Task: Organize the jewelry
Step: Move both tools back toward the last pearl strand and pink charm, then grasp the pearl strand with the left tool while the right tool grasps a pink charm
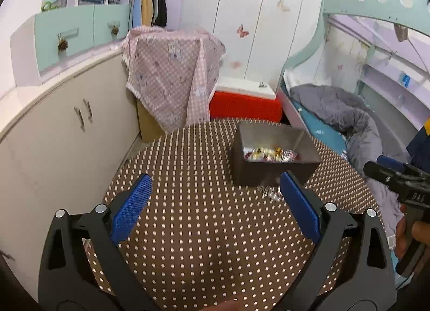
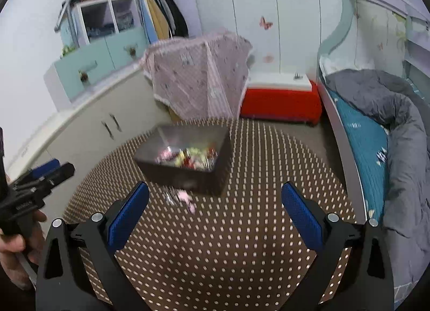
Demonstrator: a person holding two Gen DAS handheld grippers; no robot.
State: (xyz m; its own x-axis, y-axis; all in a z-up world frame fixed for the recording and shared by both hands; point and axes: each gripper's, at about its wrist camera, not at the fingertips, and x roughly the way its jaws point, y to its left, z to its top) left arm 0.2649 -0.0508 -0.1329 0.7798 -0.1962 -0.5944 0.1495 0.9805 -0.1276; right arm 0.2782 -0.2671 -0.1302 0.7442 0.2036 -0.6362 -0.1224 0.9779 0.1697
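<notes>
Both the left tongs [image 1: 215, 187] and right tongs [image 2: 215, 195] gape wide, holding nothing. The dark box [image 2: 188, 174] holds blurred jewelry [image 2: 188, 156]. A small packet [image 2: 185, 198] on the table [image 2: 242, 243] before it is unreadable.

left wrist: above table [image 1: 204, 230], facing wardrobe | right wrist: same | shared: box [image 1: 274, 160]

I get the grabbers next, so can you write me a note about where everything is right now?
Left gripper: open, empty, above the dotted table.
Right gripper: open, empty as well.
The dark box sits on the table with most of the jewelry piled inside.
One small loose piece lies on the table just in front of the box.
Left to do: pick up that piece and put it in the box.
</notes>
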